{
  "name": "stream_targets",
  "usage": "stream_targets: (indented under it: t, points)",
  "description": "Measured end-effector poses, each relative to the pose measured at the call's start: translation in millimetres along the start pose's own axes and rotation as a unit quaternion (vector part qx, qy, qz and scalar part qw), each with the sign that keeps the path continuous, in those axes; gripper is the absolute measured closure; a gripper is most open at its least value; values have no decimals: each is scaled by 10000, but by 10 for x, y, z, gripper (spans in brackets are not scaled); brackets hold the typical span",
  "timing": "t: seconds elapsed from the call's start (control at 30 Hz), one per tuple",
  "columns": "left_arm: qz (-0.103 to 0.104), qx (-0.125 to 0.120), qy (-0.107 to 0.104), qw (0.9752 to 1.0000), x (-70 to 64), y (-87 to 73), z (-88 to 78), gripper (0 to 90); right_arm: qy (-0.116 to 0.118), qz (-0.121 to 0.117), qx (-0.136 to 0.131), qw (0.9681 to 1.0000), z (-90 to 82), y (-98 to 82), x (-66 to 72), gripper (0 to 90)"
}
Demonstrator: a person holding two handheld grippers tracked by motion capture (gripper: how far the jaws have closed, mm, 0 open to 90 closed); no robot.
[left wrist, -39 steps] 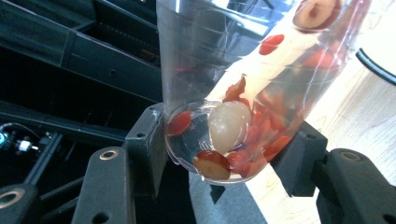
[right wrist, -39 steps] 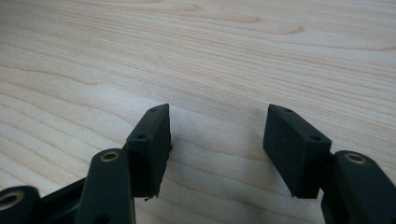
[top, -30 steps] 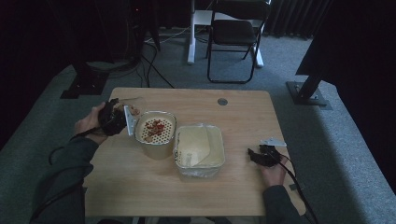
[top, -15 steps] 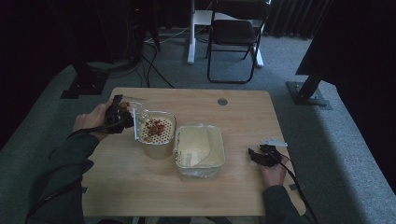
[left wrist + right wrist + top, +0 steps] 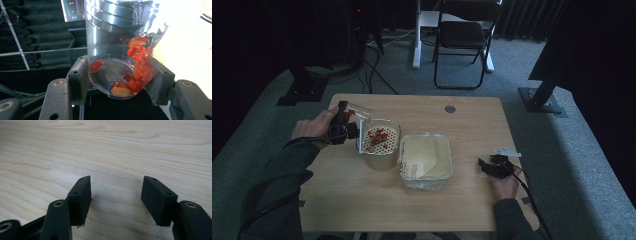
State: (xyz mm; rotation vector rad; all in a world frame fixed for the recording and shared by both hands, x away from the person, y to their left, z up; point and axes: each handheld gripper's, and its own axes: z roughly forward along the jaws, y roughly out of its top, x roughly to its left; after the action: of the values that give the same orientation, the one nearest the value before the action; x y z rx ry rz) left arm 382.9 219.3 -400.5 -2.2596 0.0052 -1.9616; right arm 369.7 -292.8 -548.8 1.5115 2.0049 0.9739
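Since the earlier frame the left hand (image 5: pixel 312 129) has been carrying the clear cup (image 5: pixel 357 116) from beside the strainer to a place over its near rim, and has been tipping it so that the mouth is now facing down and toward the strainer; the right hand (image 5: pixel 506 181) is lying where it was. The left gripper (image 5: pixel 346 128) is clamping the cup near its base, its fingers (image 5: pixel 78 75) pressing on either side of the wall, with red pieces (image 5: pixel 140 67) sliding along the lower side toward the mouth and a few clinging to the base. The cup's long axis is running from the fingers out and down toward the strainer (image 5: pixel 381 142), which is sitting in a tub just beside the lidded box (image 5: pixel 426 161) at mid counter (image 5: pixel 462 210). Some red pieces are already lying in the strainer. The mouth is hanging over the strainer's left rim, touching it or nearly so; which, the high view is not settling. Judgement: the pour is under way, and emptying the cup is calling for more tilt with the mouth kept inside the rim, lest pieces spill onto the counter. The right gripper (image 5: pixel 490 167) is resting on the counter well apart at the right, fingers (image 5: pixel 81 195) spread and grasping nothing; the left is plainly the nearer.
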Motion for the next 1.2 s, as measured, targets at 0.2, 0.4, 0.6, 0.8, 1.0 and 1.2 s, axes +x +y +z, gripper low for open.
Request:
stream_targets:
  t: [0.2, 0.4, 0.6, 0.8, 1.0, 1.2]
  points:
    - [-6, -20, 24, 10000, 2, 1, -8, 431, 10, 25, -6, 10000, -1, -1, -5, 407]
    - [8, -4, 30, 10000, 5, -3, -2, 431, 15, 28, -8, 10000, -1, -1, -7, 407]
    - [-3, 24, 17, 10000, -5, -17, 14, 431, 26, 45, -11, 10000, -1, -1, -10, 407]
    - [82, 16, 36, 10000, -47, -6, 26, 433, 45, 62, -16, 10000, -3, -1, -17, 407]
    - [-110, 26, 2, 9999, -46, -4, 31, 433, 60, 101, -24, 9999, -2, 0, -26, 406]
    - [-188, 30, -37, 9998, -72, 12, 34, 435, 62, 103, -24, 9999, -2, 0, -27, 407]
